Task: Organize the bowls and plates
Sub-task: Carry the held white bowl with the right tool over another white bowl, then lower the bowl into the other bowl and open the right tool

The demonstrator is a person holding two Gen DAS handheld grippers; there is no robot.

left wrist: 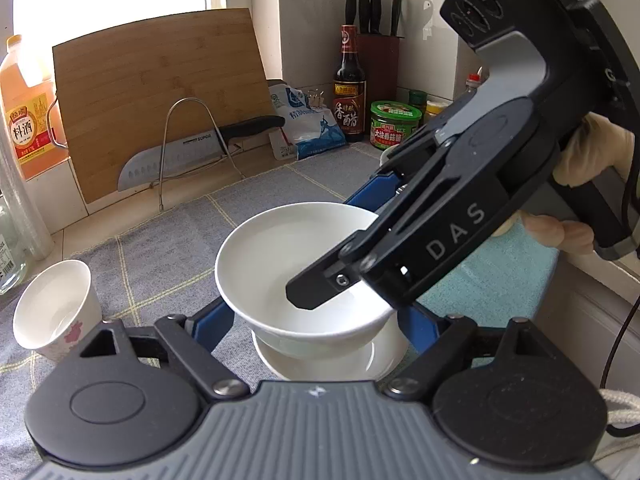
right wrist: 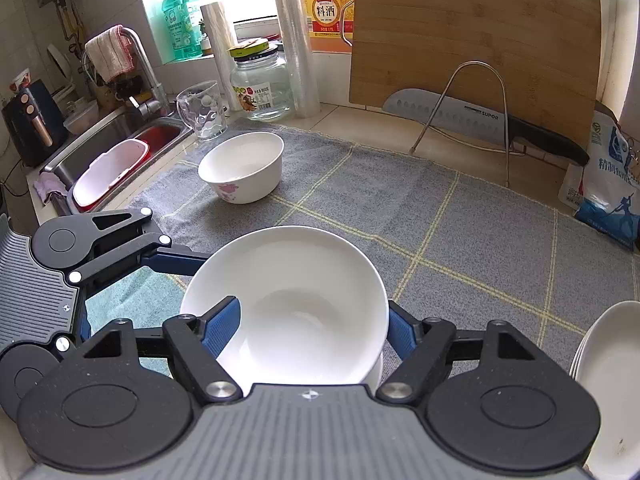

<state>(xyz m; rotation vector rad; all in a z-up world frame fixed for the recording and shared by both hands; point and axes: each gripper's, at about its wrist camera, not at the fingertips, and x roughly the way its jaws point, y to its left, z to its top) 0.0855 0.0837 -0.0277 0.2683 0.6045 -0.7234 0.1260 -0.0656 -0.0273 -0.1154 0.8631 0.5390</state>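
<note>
Right up close, the right gripper (right wrist: 308, 330) has its blue pads clamped on the rim of a plain white bowl (right wrist: 292, 292), one pad (right wrist: 222, 330) inside the near wall and the other outside, and the bowl is glossy, empty and tipped toward the lens. From the left wrist view it sits over a second white bowl (left wrist: 320, 354), which lies between the wide-apart fingers of the left gripper (left wrist: 320, 322) (no pad visibly touching it). Both are over the grey checked mat (right wrist: 460, 248). At the right edge, stacked white plates (right wrist: 608, 364). Further back, a flower-printed bowl (right wrist: 242, 168) stands on the mat, with a bamboo cutting board (right wrist: 476, 40) behind.
</note>
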